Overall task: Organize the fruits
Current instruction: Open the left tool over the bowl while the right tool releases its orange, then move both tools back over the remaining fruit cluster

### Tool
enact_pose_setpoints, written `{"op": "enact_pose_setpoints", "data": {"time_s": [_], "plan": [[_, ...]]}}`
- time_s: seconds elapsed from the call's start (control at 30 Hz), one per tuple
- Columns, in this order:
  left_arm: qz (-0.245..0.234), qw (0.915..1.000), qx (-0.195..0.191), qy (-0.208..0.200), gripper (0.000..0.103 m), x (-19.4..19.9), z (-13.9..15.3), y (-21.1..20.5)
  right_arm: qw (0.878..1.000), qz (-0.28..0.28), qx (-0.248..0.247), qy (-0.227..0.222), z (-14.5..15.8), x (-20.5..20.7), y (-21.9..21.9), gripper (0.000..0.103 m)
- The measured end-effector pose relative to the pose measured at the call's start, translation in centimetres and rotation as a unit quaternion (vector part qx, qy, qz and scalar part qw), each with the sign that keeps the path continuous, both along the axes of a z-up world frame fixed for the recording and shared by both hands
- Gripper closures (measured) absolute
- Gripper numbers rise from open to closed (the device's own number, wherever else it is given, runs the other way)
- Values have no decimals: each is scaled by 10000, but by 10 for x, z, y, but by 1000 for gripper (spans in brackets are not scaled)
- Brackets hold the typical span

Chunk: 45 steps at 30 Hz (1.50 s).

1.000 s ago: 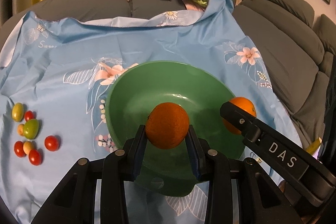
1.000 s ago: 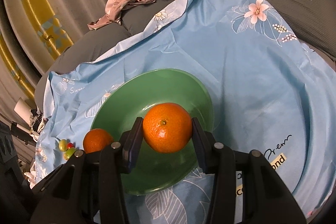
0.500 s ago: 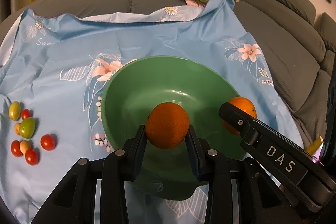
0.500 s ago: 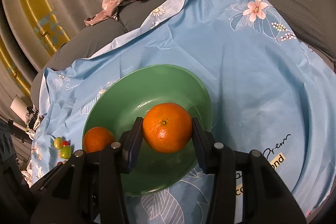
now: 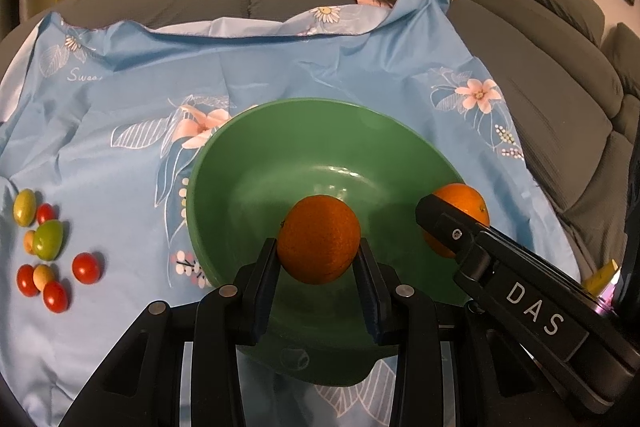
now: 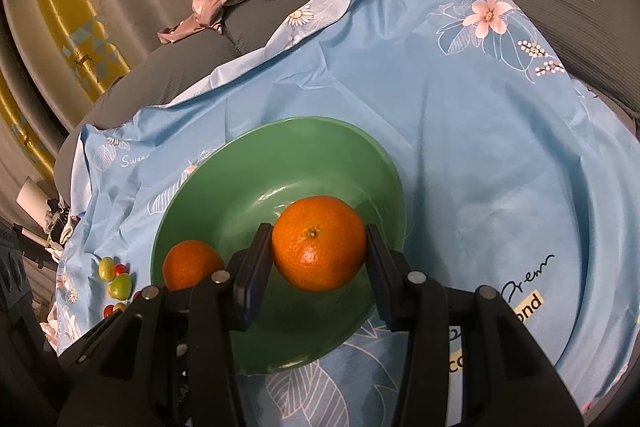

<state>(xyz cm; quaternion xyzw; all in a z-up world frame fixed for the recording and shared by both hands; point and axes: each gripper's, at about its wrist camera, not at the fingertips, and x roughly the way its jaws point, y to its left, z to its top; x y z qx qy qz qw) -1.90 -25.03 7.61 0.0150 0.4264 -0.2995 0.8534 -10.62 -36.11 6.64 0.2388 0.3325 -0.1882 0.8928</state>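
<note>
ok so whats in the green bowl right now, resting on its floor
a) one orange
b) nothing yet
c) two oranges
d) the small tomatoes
b: the green bowl shows only bare floor; each hand-held gripper, left and right, grips an orange above it, and the small tomatoes lie on the cloth.

The right tongs (image 6: pixel 319 245) are closed on an orange mandarin (image 6: pixel 319 242), held above the green bowl (image 6: pixel 248 187). To the left of the bowl's centre, the left tongs (image 6: pixel 192 275) grip a second mandarin (image 6: pixel 191 263). The bowl stands on a blue flowered cloth (image 6: pixel 460 131). Small red and green fruits (image 6: pixel 116 281) lie left of the bowl.
</note>
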Motion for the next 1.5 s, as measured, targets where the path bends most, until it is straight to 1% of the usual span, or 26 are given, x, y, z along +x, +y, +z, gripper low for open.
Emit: {"op": "enact_pose_setpoints", "data": {"time_s": [0.2,0.3,0.37,0.4,0.43,0.5,0.6,0.77,0.83,0.9,0.93,1.0,1.1,1.17,1.2,1.27,1.3,1.33,1.37,1.4,1.43,1.5], "plan": [[-3,10000,-66,54,66,1,-1,0,10000,9,-4,33,0,0,0,55],[-23,10000,31,76,66,0,0,1,10000,15,12,-22,2,0,0,55],[2,10000,25,-21,66,-2,5,6,9999,17,-6,-103,5,-2,2,47],[11,10000,-29,-93,66,-3,8,10,9999,33,-29,-145,7,-3,3,41],[23,9998,-92,-149,66,-5,12,13,9998,60,-63,-193,9,-4,5,41],[66,9996,-172,-208,61,-7,22,24,9996,74,-92,-266,14,-4,9,39],[114,9991,-259,-302,57,-9,31,41,9991,173,-128,-365,20,-4,15,37],[531,9976,-233,-377,54,-4,43,90,9980,384,-307,-407,27,2,34,34],[792,9958,-160,-424,53,-1,48,114,9968,572,-339,-439,30,6,46,33],[1127,9926,-118,-429,47,5,51,144,9947,816,-406,-478,34,10,61,33],[1310,9904,-116,-421,46,8,51,159,9934,940,-443,-492,35,13,68,33],[1654,9855,-19,-386,45,15,47,188,9897,1235,-504,-515,37,20,85,33],[2062,9781,117,-266,45,27,31,217,9816,1761,-527,-519,39,34,116,33],[2209,9752,109,-86,45,35,16,230,9763,2046,-547,-455,38,45,135,33],[2270,9739,35,17,45,39,7,236,9737,2180,-540,-373,36,53,145,34],[2236,9744,-18,221,45,45,-9,240,9678,2452,-554,-154,31,73,163,34],[2177,9756,-18,296,45,47,-14,238,9642,2596,-535,-38,27,84,172,36],[2096,9773,-43,308,45,49,-17,236,9614,2704,-507,53,24,92,177,44],[2011,9791,-82,306,45,49,-19,234,9575,2841,-442,232,16,104,184,48],[1922,9807,-104,336,46,51,-22,230,9544,2936,-360,414,8,116,189,56],[1885,9812,-108,399,47,53,-25,228,9531,2961,-320,533,2,124,192,58],[1795,9819,-138,591,52,56,-35,224,9497,3031,-270,746,-13,141,199,59]]}}
